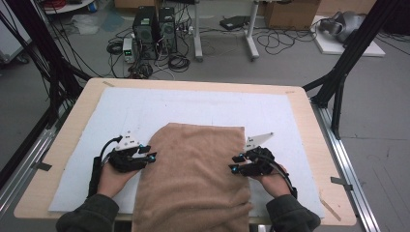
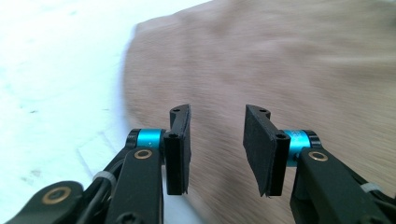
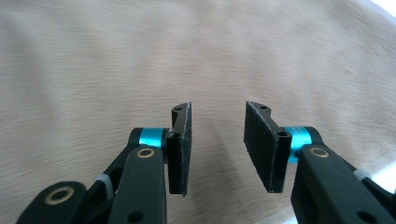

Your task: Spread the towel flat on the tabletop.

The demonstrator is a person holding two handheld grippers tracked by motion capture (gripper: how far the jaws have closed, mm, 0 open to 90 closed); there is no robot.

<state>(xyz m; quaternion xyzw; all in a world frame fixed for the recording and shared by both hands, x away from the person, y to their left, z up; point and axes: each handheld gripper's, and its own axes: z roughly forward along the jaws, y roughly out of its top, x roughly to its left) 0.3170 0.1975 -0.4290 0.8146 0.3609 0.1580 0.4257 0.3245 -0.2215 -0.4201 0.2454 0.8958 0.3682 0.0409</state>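
A tan towel (image 1: 193, 174) lies flat on the white mat and hangs over the table's near edge. My left gripper (image 1: 149, 153) sits at the towel's left edge, pointing right toward it. In the left gripper view the left gripper (image 2: 217, 149) has a clear gap between its pads, with the towel (image 2: 261, 60) lying beyond and nothing pinched. My right gripper (image 1: 235, 163) rests at the towel's right edge, pointing left. The right gripper (image 3: 217, 147) is likewise parted above the towel (image 3: 140, 56), holding nothing.
The white mat (image 1: 203, 104) covers most of the wooden table (image 1: 72, 116). Black frame posts (image 1: 343, 72) flank the table at both back corners. Computer towers (image 1: 154, 31) and cables lie on the floor beyond.
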